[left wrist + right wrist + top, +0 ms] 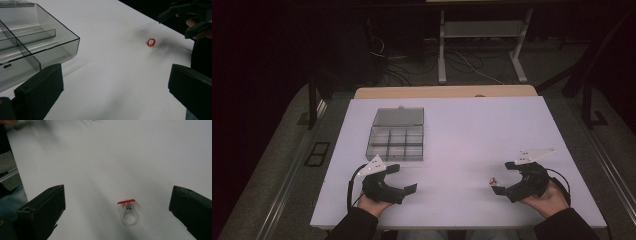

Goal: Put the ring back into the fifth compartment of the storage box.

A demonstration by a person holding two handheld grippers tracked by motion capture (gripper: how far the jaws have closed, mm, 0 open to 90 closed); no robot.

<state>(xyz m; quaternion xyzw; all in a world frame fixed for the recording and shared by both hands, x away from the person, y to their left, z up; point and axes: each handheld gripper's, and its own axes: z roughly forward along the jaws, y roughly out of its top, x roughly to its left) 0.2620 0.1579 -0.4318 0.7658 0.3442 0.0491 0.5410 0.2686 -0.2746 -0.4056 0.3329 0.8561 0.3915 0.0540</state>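
Black jaws of the right tongs [117,212] rise at the bottom of the right gripper view, spread wide, with a small ring [127,212] lying on the white worktop [140,150] between them. It has a clear plastic band and a flat red top, and it rests on its side, touching neither jaw. In the high view the same ring [493,181] sits just beside the tips of the right tongs [502,176], near the front edge of the worktop.

My reading is that the approach is under way and the grasp has not begun. The next move calls for lowering the jaws to either side of the ring and closing gently; the thing is tiny and light, so it could skid or flip if one jaw arrives first.

Left tongs [404,179] are likewise spread and hold nothing, resting near the front left. Behind them stands a clear plastic box [396,134] with its lid open and its compartments apparently empty, a likely destination for the ring. Bare worktop lies between ring and box; nothing blocks the way.
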